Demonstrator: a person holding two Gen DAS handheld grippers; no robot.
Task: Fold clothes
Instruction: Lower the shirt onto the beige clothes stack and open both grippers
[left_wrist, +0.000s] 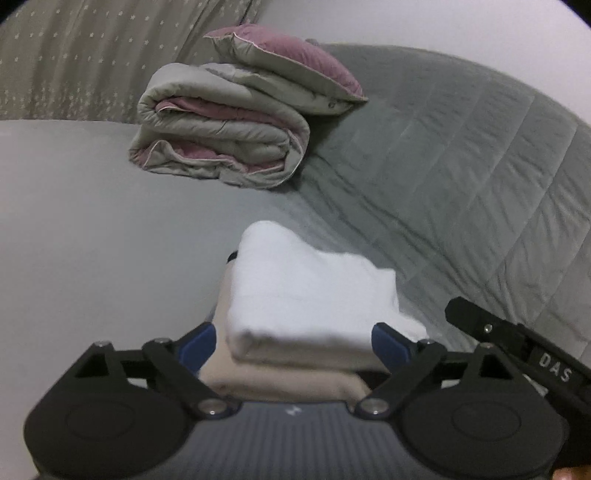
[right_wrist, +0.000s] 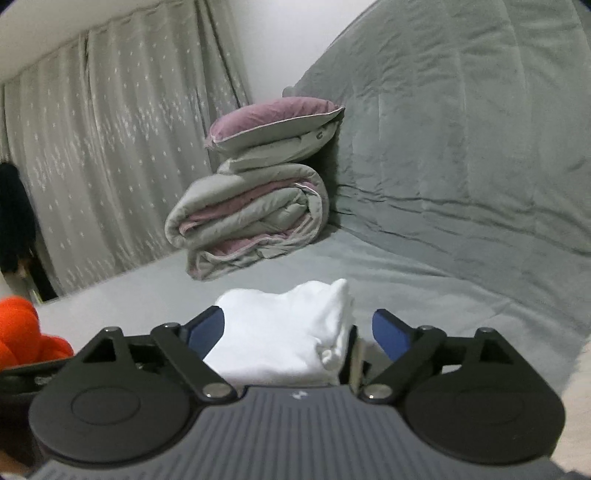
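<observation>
Both tongs — left tongs (left_wrist: 293, 341), right tongs (right_wrist: 298, 332) — angle downward, jaws spread wide above the folded white garment (left_wrist: 310, 295), gripping nothing; lower right reads, seemingly, "DAS".

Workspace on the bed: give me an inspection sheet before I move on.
Surface: grey bed sheet, lightly creased.
Job's things: folded white garment lying on a folded beige garment.
Clutter: rolled grey-and-pink duvet with a pillow on top; orange knotted cushion at the left edge.
Grippers: left gripper open, right gripper open; neither pinches the cloth.
Cables: nothing seen.
Surroundings: star-patterned curtain; grey quilted cover rising behind the bed.
</observation>
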